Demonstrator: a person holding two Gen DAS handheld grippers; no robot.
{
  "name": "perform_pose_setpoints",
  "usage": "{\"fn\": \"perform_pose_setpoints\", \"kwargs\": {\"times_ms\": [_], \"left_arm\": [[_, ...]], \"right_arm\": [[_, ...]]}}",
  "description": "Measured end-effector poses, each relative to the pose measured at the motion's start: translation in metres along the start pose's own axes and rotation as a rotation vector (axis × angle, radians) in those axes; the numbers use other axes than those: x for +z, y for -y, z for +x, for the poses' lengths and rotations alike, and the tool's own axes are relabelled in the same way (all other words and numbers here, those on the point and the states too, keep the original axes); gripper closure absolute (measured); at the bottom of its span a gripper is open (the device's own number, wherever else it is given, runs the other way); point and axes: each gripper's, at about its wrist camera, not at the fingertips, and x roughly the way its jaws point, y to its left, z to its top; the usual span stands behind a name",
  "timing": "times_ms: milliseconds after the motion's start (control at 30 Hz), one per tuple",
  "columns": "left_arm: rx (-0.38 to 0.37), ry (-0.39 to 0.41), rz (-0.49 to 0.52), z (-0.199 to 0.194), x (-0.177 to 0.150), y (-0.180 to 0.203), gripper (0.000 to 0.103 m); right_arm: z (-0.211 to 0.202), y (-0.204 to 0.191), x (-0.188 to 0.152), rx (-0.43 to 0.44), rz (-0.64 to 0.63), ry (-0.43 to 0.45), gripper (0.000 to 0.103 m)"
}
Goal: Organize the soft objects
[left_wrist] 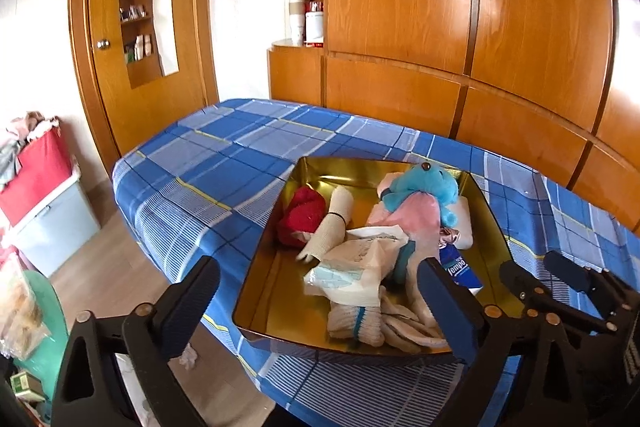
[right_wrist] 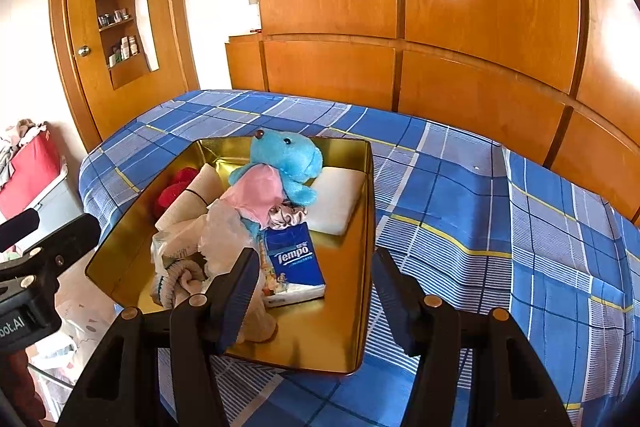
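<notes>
left wrist view: the left gripper (left_wrist: 320, 291) is held wide apart with nothing between its fingers, hovering above the near edge of the gold tin tray (left_wrist: 276, 291) on the blue plaid bed cover (left_wrist: 208, 163). the soft objects are already gathered inside the tray: a red cloth ball (left_wrist: 302, 217) at the far left, a rolled beige bandage (left_wrist: 330, 223) with a black band leaned beside it, a blue plush toy (left_wrist: 420, 187) at the back with a pink cloth (left_wrist: 416, 219) draped over it, a crinkly white packet (left_wrist: 360, 267) in the middle and rolled white socks (left_wrist: 360, 323) at the near edge. piling into one container looks like the sorting goal, and both tools appear backed off because little seems left outside the tray, though that is a judgement. the right gripper (right_wrist: 316, 283) is also spread open and empty, straddling the tray's near right wall. from the right wrist view the tempo tissue pack (right_wrist: 294, 263) is read in full, flat on the tray floor, plus a white foam pad (right_wrist: 336, 199) by the right wall and a satin scrunchie (right_wrist: 288, 215) under the plush; in the left view these are mostly hidden by a finger and the pile. only the left view shows the red ball and socks clearly.
</notes>
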Motion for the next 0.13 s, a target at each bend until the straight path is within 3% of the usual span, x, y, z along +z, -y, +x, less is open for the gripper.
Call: {"fn": "perform_pose_setpoints", "kwargs": {"times_ms": [133], "left_arm": [[0.013, -0.004, -0.004, -0.0001, 0.0017, -0.0014, 0.0]], "right_arm": [[-0.0025, 0.0088, 0.0025, -0.014, 0.013, 0.011, 0.044]]}}
